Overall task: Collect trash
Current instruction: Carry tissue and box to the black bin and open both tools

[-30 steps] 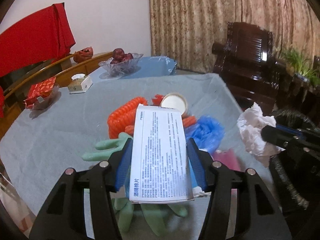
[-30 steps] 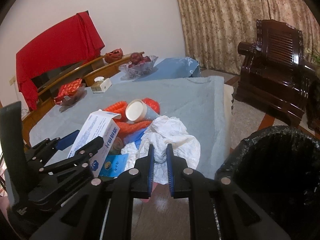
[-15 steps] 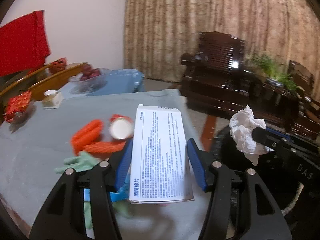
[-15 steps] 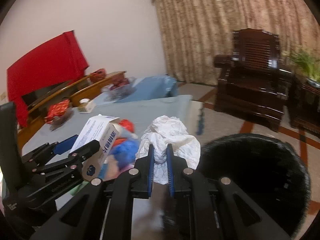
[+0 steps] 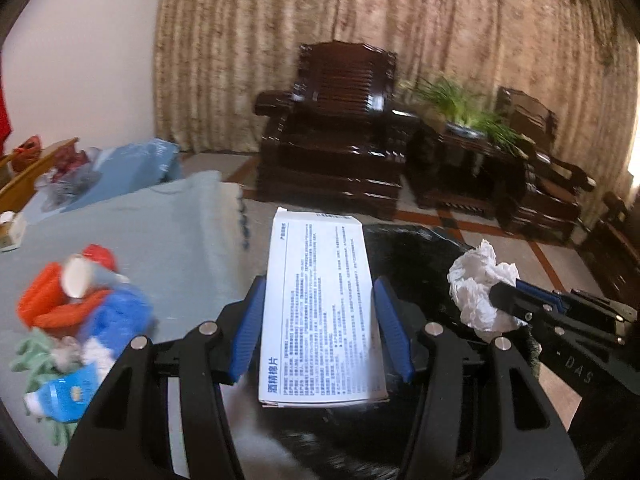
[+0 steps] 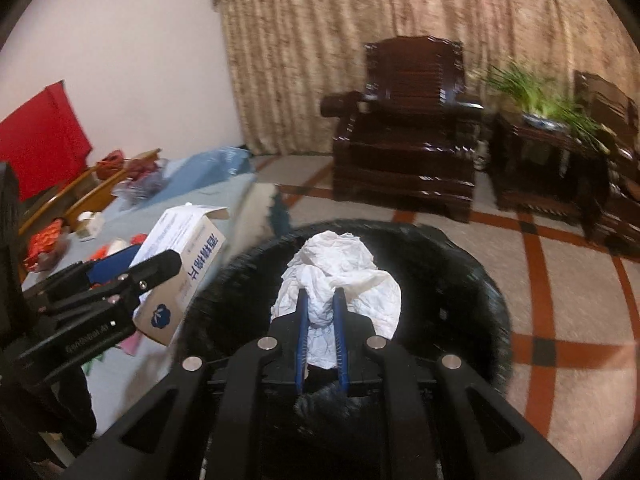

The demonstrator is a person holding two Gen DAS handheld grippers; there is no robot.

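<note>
My left gripper [image 5: 320, 292] is shut on a white printed carton [image 5: 320, 308], its blue pads pressing both long sides. The carton hangs at the near rim of a bin lined with a black bag [image 5: 420, 248]. My right gripper [image 6: 320, 300] is shut on a crumpled white tissue [image 6: 340, 272] and holds it over the open mouth of the black bag [image 6: 460, 280]. In the right wrist view the left gripper [image 6: 152, 256] with the carton [image 6: 188, 264] sits at the bin's left edge. From the left wrist view the tissue [image 5: 478, 292] and the right gripper [image 5: 508, 290] show at the right.
A table under a grey-blue cloth [image 5: 160, 232] lies to the left, with a heap of orange, blue and green trash [image 5: 76, 312]. Dark wooden armchairs [image 5: 336, 136] and a potted plant [image 5: 468, 108] stand beyond the bin before a curtain. The floor [image 6: 560, 280] is tiled.
Both grippers swung right, away from the table, each keeping its load. The tissue now hangs over the bin's mouth and the carton has come to its rim; the trash heap slid to the left.
</note>
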